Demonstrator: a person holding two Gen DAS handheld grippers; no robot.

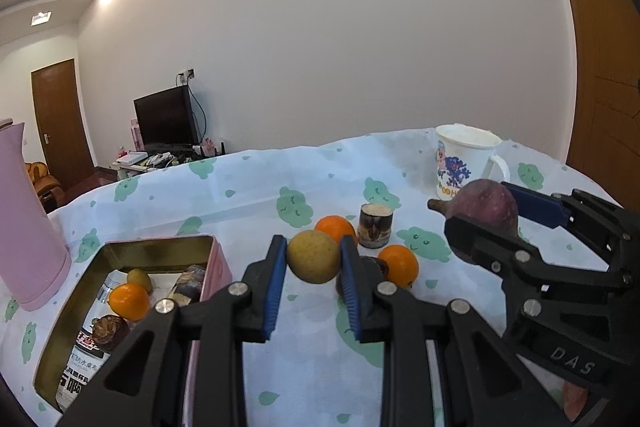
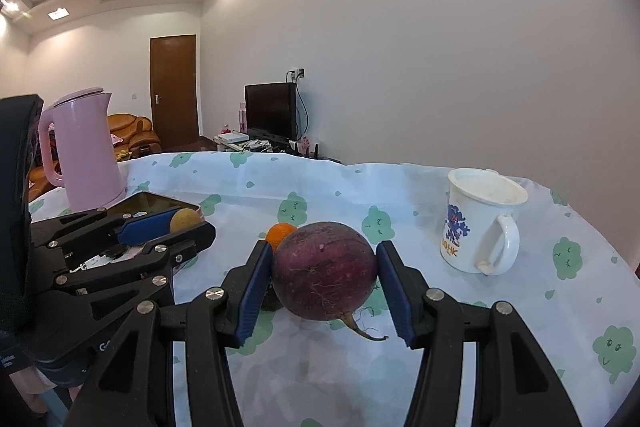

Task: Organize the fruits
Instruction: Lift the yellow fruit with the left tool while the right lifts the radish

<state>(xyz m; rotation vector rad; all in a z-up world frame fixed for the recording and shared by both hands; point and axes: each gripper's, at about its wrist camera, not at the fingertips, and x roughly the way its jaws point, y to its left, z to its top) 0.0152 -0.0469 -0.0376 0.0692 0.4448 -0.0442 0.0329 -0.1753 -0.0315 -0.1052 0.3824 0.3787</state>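
In the left wrist view the left hand-held gripper (image 1: 314, 255) is clamped narrow on a yellow-green round fruit (image 1: 313, 255), its blue pads pressed against both sides, held just above the bench (image 1: 248, 187) with its cloud-print cloth. To the left, near, lies an open pink tin (image 1: 218, 259) — inside it an orange (image 1: 129, 301), a small yellow fruit (image 1: 140, 279), a dark brown bulb (image 1: 109, 331) and a printed packet. Just beyond the held fruit lie two more oranges (image 1: 335, 227) (image 1: 399, 264), with a short dark cylinder (image 1: 374, 225) between them and farther off. A dark fruit (image 1: 374, 267) sits half hidden behind the right pad. At the right the right hand-held gripper (image 1: 486, 211) grips a purple root vegetable (image 1: 484, 205); a white printed mug (image 1: 464, 163) stands behind it, and a pink kettle (image 1: 28, 227) rises at the far left. In the right wrist view the right hand-held gripper (image 2: 325, 277) holds the purple root vegetable (image 2: 325, 269) at a middling width, tail pointing down — pads touching both flanks. An orange (image 2: 280, 233) peeks out behind it. The left hand-held gripper (image 2: 180, 223) shows at the left with the yellow-green round fruit (image 2: 183, 220) in it, the pink tin (image 2: 160, 203) and pink kettle (image 2: 86, 155) beyond, the white printed mug (image 2: 480, 223) at the right.
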